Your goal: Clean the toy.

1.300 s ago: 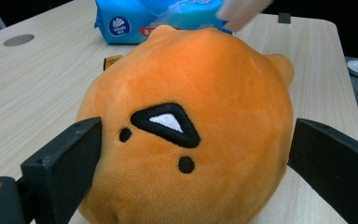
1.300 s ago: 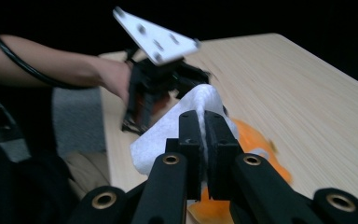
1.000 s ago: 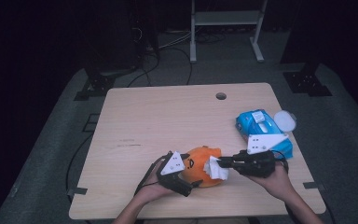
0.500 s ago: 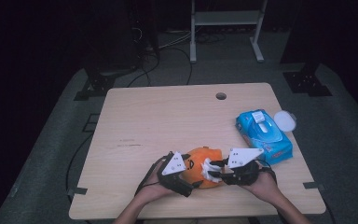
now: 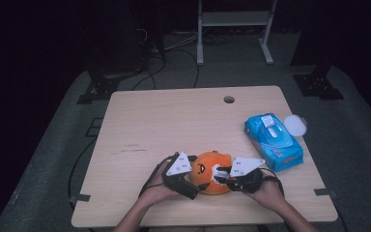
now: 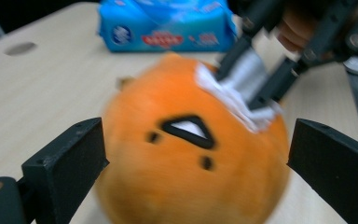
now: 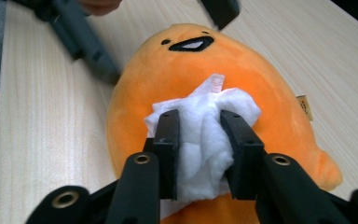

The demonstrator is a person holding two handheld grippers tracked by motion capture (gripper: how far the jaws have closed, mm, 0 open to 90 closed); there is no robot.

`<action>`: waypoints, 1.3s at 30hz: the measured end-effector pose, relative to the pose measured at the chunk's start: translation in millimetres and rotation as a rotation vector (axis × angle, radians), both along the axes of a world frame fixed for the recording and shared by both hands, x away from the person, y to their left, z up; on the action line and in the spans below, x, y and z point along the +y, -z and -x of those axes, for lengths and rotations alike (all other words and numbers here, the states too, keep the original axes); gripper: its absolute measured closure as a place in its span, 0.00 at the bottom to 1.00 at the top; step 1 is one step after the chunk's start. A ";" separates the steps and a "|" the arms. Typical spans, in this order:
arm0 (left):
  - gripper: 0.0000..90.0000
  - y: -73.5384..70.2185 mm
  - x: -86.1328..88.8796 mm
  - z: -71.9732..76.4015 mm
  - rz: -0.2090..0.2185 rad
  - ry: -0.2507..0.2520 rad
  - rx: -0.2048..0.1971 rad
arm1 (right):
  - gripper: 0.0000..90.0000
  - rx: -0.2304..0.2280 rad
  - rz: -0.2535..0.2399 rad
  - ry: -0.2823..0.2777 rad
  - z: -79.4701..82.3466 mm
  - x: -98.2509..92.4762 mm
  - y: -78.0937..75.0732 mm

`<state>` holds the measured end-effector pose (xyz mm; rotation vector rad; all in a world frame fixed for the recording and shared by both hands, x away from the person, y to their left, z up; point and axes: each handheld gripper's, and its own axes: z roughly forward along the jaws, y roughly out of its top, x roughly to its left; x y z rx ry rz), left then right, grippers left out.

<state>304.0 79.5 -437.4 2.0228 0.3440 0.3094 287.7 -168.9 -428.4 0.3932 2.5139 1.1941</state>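
An orange plush (image 5: 207,172) lies near the front edge of the bench (image 5: 174,121), between the two hands. The left hand-held gripper (image 5: 189,178) has its jaws apart on either side of the plush — whether the pads press it cannot be told. The right hand-held gripper (image 7: 199,135) is clamped on a white wipe (image 7: 205,140), its jaws having just closed further, and the wipe rests against the plush's body. A blue wipe pack (image 5: 272,140) sits to the right, a white lid (image 5: 295,123) just beside it.
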 end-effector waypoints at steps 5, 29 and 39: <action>0.07 6.2 -2.9 -12.2 -0.036 -0.025 0.014 | 0.80 0.015 -0.003 0.010 -0.6 -0.2 -2.5; 0.15 3.1 -3.3 -3.0 -0.022 0.047 -0.054 | 0.85 0.077 -0.046 0.032 0.4 -18.7 -8.7; 0.24 9.6 -6.3 -8.7 -0.047 -0.036 -0.003 | 0.85 0.076 -0.062 0.108 -2.5 -45.1 -10.0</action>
